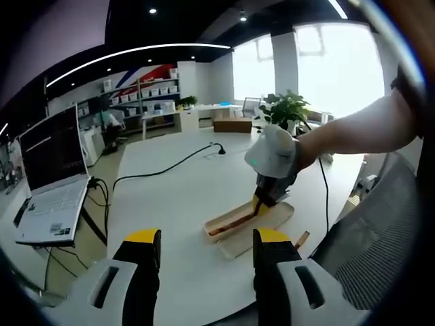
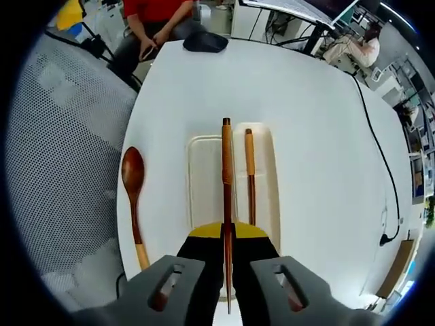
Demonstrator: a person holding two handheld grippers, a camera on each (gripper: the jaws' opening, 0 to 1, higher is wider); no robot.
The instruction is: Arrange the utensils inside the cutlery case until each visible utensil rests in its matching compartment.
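Observation:
The cream cutlery case [image 2: 202, 178] lies on the white table [image 2: 319, 136] with two long sections side by side. One brown chopstick [image 2: 250, 178] rests in the right section. My right gripper [image 2: 227, 234] is shut on the second chopstick [image 2: 226, 170], which points forward over the line between the sections. A wooden spoon [image 2: 134, 197] lies on the table left of the case. In the left gripper view, the right gripper [image 1: 272, 170] hangs over the case [image 1: 248, 221]. My left gripper [image 1: 207, 244] stands open and empty, short of the case.
A laptop [image 1: 54, 183] sits at the table's left edge, and a black cable [image 1: 163, 166] runs across the table. A potted plant [image 1: 285, 109] stands at the far end. A mesh chair [image 2: 61, 136] is beside the spoon side. A black object [image 2: 205, 42] lies beyond the case.

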